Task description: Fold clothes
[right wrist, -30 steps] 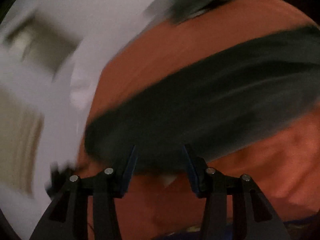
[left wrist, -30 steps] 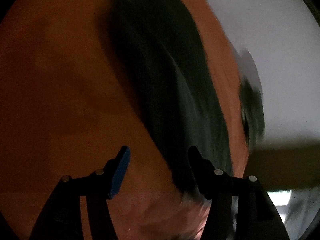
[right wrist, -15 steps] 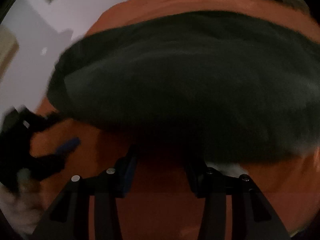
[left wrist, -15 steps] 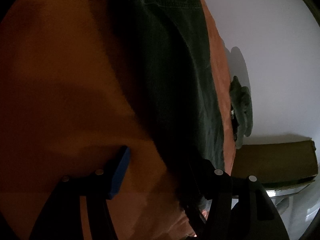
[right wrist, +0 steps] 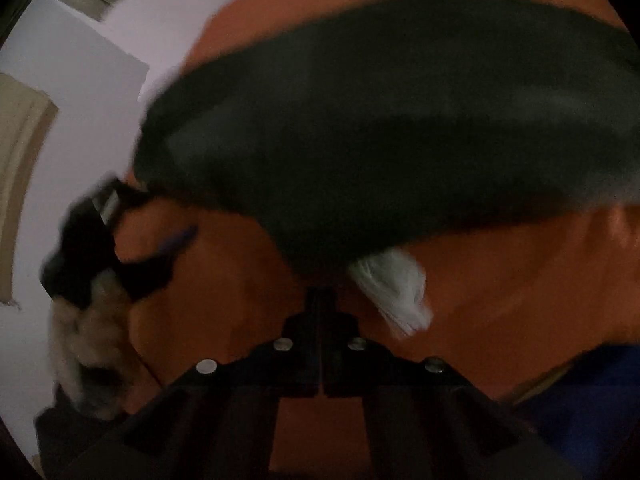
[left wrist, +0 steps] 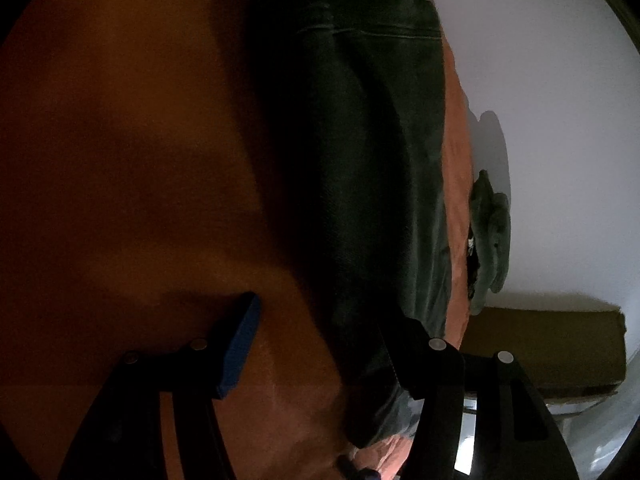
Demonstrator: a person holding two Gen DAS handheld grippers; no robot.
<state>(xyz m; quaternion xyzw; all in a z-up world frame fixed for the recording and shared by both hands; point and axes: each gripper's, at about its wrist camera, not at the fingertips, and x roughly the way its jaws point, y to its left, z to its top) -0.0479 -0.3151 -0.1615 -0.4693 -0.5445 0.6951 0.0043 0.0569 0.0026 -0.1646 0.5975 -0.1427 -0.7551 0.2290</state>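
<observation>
A dark green garment lies stretched out on an orange cloth surface. My left gripper is open, its jaws wide apart over the garment's near edge, the right finger over the fabric. In the right wrist view the same garment fills the middle, blurred. My right gripper is shut at the garment's near edge, next to a white pocket lining; whether fabric is pinched is hard to tell. The left gripper shows at the left there.
A white wall rises behind the orange surface. A brown cardboard box stands at the lower right of the left wrist view. A grey-green lump of cloth lies at the surface's far edge. Blue fabric is at the right view's lower right.
My right gripper has closed from open at the garment's near edge. The left gripper has stayed open and settled low by the garment's edge.
</observation>
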